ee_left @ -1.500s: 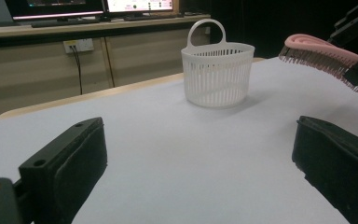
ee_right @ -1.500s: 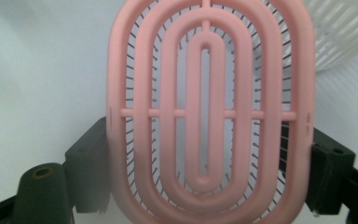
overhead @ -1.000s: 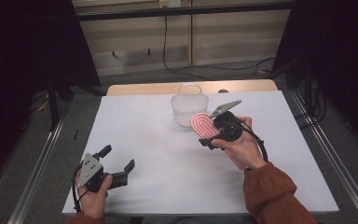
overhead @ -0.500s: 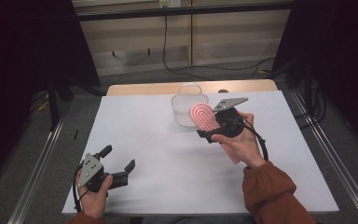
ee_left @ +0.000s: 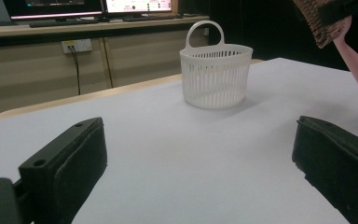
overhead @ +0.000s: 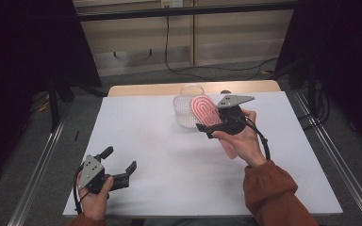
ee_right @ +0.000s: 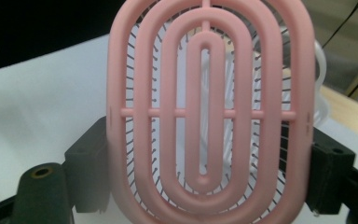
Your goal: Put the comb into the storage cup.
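Nearest the person, the left gripper (overhead: 118,175) rests low on the white table sheet (overhead: 169,155) close to its near edge, jaws spread wide with nothing between them; bare sheet lies all around it, so it has free room to move. Farther out, the right gripper (overhead: 212,123) is clamped across the sides of the pink oval plastic hairbrush with wire bristles (ee_right: 209,112), holding it lifted and tilted just beside the white slatted plastic basket with a loop handle (ee_left: 216,74). The likely trouble: the brush head looks nearly as wide as the basket mouth, so a skewed lowering could catch the rim or handle and tip or shove the light basket. The hold on smooth curved edges might also slip. Beyond the basket the sheet ends soon at the wooden table edge (overhead: 160,88), leaving little margin.
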`<state>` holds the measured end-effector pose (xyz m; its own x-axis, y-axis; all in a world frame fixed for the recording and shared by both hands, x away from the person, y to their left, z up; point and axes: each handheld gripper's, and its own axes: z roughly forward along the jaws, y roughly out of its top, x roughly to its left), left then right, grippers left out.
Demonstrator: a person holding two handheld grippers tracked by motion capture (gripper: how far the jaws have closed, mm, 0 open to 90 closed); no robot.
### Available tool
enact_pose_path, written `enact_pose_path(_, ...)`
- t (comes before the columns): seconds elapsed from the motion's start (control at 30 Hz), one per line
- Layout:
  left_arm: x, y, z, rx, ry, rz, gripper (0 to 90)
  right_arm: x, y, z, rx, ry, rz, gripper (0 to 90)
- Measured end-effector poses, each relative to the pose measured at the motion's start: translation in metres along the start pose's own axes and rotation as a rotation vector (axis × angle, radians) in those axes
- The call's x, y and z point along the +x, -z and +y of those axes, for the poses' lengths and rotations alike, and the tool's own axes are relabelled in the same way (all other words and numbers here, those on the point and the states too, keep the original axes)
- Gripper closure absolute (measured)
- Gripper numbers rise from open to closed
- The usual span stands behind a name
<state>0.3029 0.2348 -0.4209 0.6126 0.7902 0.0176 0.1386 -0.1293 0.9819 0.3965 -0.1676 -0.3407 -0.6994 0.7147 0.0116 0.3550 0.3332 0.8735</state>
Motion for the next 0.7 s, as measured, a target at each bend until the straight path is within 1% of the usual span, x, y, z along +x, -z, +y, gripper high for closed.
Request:
enact_pose_path(0.1,0.0001,0.0,-0.0001,0.001,0.002,0.001,3.2,-0.0008,0.0005,0.0013,-0.033,-0.006,0.005,19.6)
enact_pose_path(0.2,0.0005,0.0005,0.0003,-0.001,-0.003,0.001,3.2,-0.0021,0.0002,0.0015,-0.057,-0.012,-0.002,19.6)
enact_pose_path(0.27,0.0003,0.0002,0.0,-0.002,0.003,0.001,3.2,-0.0028,0.0004,0.0018,-0.066,-0.017,-0.008,19.5)
enact_pose_path(0.4,0.0004,0.0,-0.0002,0.0,0.004,0.0,3.2,-0.0055,0.0013,0.0024,-0.101,-0.03,-0.016,19.6)
enact_pose_path(0.5,0.0003,0.0001,-0.0001,-0.002,0.005,0.0,3.2,-0.0065,0.0016,0.0038,-0.12,-0.027,-0.02,19.5)
enact_pose_path(0.6,0.0007,0.0003,0.0,-0.001,0.003,-0.001,3.2,-0.0062,0.0017,0.0061,-0.139,-0.012,-0.022,19.6)
enact_pose_path(0.7,0.0006,0.0003,-0.0001,0.0,0.003,-0.002,3.2,-0.0057,0.0017,0.0093,-0.159,-0.011,-0.023,19.5)
